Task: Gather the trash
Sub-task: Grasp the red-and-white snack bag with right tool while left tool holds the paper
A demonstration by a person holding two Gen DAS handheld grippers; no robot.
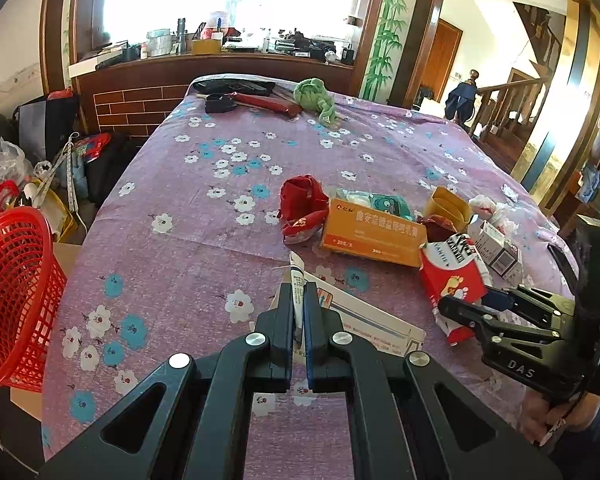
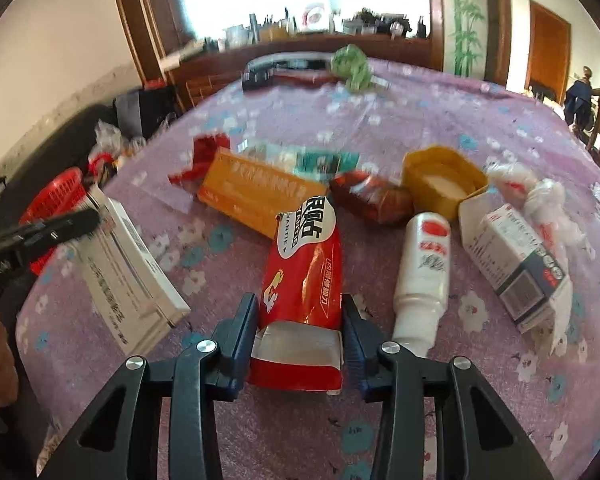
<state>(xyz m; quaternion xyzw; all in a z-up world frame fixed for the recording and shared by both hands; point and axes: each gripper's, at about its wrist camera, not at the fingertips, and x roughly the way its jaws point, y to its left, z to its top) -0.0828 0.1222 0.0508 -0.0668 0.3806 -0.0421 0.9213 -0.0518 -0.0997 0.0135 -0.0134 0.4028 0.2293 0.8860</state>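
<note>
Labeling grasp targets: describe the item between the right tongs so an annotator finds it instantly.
On the purple floral tablecloth, look at the near edge of the trash cluster. Between the right tongs lies a red pouch with a torn white end, left of the white bottle.

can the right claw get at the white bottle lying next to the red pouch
Probably not right now: the right claw is closed around the red pouch, so it is occupied. The white bottle itself lies uncovered just beside it, with nothing on top.

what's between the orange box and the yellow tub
A crumpled brown-red wrapper lies between the orange box and the yellow tub in the right wrist view.
</note>
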